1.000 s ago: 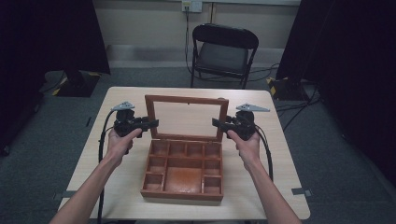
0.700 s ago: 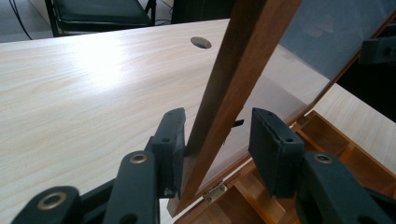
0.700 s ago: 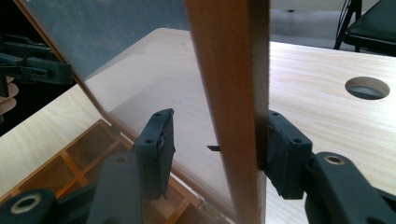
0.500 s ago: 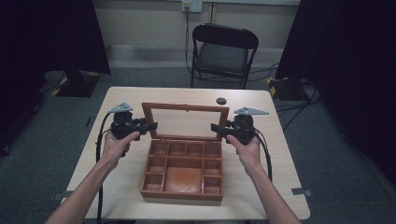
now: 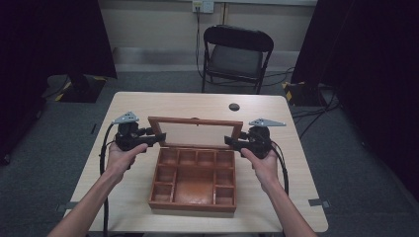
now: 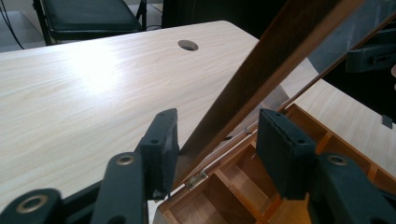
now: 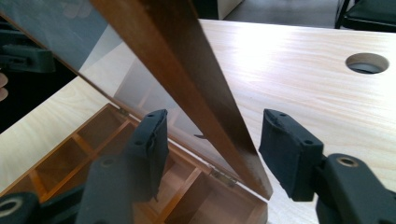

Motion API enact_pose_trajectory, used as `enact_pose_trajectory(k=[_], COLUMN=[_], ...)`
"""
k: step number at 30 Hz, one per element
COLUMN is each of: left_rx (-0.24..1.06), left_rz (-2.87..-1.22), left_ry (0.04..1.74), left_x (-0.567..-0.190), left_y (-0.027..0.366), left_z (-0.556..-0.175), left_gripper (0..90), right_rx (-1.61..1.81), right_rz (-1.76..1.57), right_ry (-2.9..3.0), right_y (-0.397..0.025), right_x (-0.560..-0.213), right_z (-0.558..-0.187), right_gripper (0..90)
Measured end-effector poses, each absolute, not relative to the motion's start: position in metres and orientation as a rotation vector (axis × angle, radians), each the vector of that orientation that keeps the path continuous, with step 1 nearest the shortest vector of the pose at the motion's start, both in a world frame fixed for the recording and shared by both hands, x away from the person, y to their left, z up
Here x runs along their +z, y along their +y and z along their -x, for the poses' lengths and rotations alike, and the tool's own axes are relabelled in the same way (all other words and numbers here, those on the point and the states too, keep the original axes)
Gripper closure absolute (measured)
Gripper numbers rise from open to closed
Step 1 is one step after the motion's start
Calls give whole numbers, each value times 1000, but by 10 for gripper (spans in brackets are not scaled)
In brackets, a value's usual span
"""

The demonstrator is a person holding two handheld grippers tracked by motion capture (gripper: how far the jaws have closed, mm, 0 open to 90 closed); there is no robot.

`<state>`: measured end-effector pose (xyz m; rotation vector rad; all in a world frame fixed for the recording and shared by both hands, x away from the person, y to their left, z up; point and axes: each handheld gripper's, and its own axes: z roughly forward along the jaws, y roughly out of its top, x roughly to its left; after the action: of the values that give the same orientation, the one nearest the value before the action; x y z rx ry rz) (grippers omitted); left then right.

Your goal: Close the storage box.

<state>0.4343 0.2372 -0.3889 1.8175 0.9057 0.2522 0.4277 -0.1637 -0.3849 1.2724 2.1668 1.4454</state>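
Reddish-brown wooden box [image 5: 193, 180], pale table [image 5: 148, 103]

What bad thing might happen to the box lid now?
1. The lid stands tilted over the open box, and both the left gripper and the right gripper have their jaws open around its side rails, not clamped. It might drop shut with a bang.
2. The lid has a see-through pane, so a hard fall might crack it.
3. Small hinges carry the lid; uneven pushing from the two sides might twist them.

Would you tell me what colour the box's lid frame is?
Reddish-brown wood, the hinged glass-paned lid frame shows best in the right gripper view.
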Motion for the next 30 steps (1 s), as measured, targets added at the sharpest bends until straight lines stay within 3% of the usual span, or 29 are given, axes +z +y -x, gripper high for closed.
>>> enact_pose_trajectory(k=[12,20,30], left_rx=[251,243,235], left_rz=[-1852,-1856,-1844], left_ry=[883,884,929], left_x=[-389,-391,-395], left_y=[238,238,238], left_z=[-422,-413,-408], left_gripper=[498,488,400], right_rx=[1410,1437,1430], right_rz=[-1277,-1287,-1293], right_ry=[2182,2190,2200], right_y=[-170,-171,-172], right_x=[-386,-390,-391], right_z=[-415,-413,-406], right_gripper=[398,440,438])
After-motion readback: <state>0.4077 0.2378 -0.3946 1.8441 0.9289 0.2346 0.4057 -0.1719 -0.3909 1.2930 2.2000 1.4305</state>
